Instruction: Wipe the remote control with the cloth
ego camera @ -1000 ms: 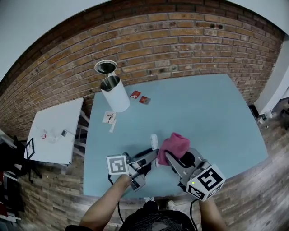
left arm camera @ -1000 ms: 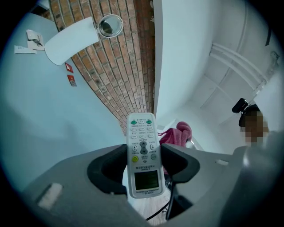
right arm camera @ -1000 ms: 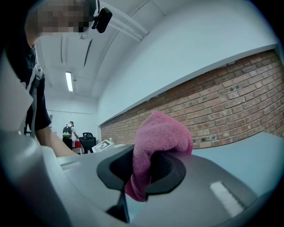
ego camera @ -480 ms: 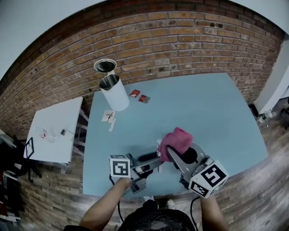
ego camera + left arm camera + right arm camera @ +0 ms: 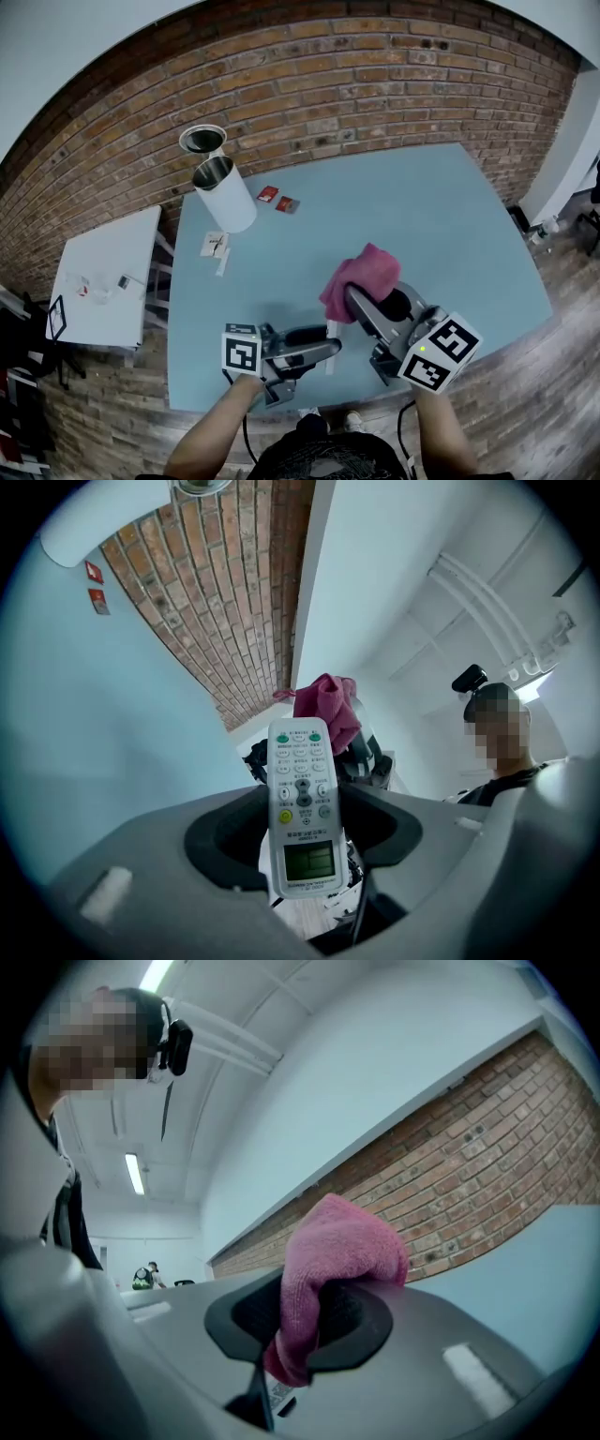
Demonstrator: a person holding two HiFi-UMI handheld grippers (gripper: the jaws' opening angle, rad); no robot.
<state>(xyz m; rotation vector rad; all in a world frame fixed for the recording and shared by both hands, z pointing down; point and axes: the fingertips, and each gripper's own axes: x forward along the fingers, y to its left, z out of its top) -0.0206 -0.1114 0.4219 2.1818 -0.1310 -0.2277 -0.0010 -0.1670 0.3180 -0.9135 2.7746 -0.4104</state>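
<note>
The white remote control [image 5: 302, 803] stands between the jaws of my left gripper [image 5: 302, 841], buttons and screen facing the camera, and the jaws are shut on its sides. In the head view the left gripper [image 5: 323, 347] points right, with the remote [image 5: 330, 330] seen edge-on above the blue table [image 5: 450, 225]. My right gripper [image 5: 352, 298] is shut on a pink cloth [image 5: 356, 275], which bunches over its fingertips. The cloth [image 5: 333, 1260] fills the jaws of the right gripper [image 5: 314, 1321] in its own view. From the left gripper view the cloth [image 5: 323, 708] hangs just beyond the remote's far end, apart from it.
A white cylinder bin [image 5: 223, 192] and a metal ring lid [image 5: 202, 139] stand at the table's back left. Two small red packets [image 5: 277, 200] and paper slips [image 5: 214, 246] lie nearby. A white side table [image 5: 103, 272] stands left; a brick wall [image 5: 375, 84] runs behind.
The remote has come up off the table in the left gripper, which swung nearer to me and now points right. The right gripper has risen a little with the cloth.
</note>
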